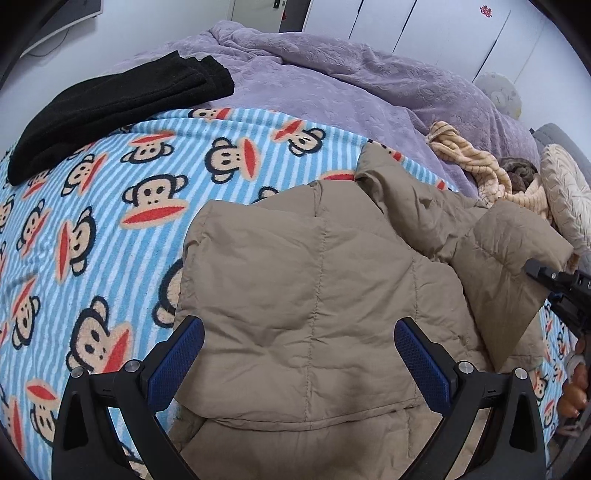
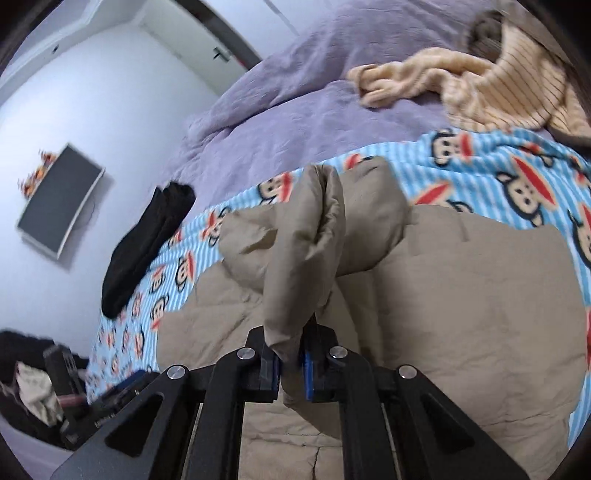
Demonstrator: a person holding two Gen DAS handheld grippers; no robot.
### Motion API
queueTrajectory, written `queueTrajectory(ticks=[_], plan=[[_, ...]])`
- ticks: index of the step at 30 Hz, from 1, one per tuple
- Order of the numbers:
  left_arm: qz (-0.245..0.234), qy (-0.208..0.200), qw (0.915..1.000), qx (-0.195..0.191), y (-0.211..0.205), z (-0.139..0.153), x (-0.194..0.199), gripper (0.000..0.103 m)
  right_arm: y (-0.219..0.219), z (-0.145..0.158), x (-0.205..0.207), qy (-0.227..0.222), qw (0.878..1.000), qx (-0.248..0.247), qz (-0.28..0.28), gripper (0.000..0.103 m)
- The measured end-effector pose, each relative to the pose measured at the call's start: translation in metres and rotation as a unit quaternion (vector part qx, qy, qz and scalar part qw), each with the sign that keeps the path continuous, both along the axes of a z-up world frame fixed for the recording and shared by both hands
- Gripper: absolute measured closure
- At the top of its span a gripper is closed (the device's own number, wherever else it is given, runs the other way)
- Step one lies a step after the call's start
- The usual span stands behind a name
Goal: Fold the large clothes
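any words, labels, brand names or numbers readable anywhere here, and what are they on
None can be read.
Monkey-face blanket: cartoon faces only, no lettering.
Tan puffer jacket: no visible tag or logo.
Folded black garment: plain.
Red mark on the white cupboard door: too small to read.
Round pale object by the bed: faint marks, too blurred to read.
Wall screen: dark, blank.

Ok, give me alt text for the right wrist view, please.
The right gripper is shut on a bunched fold of the tan puffer jacket, lifting it above the rest of the jacket on a monkey-print blanket. Folded black clothing lies farther left.
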State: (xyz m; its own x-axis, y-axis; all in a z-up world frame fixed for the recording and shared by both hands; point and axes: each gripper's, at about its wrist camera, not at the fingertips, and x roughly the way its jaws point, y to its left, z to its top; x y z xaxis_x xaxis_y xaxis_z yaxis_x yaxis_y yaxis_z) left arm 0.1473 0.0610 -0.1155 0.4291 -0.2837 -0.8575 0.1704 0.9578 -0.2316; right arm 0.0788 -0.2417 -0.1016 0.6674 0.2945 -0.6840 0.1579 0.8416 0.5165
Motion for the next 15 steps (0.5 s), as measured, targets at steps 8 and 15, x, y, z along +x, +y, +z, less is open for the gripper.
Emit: queueTrajectory(ticks=[8, 15], plan=[[0.022, 0.039, 0.9930, -0.109, 0.025, -0.004, 0.000, 0.000, 0.102, -0.041, -0.009, 0.056, 0.981, -0.131, 0.130, 0.090], [-0.023, 0.075, 0.9848, -0.155, 0.000, -0.009, 0.000, 0.000, 0.079, -0.041, -0.043, 0.075, 0.983, -0.121, 0.119, 0.034]])
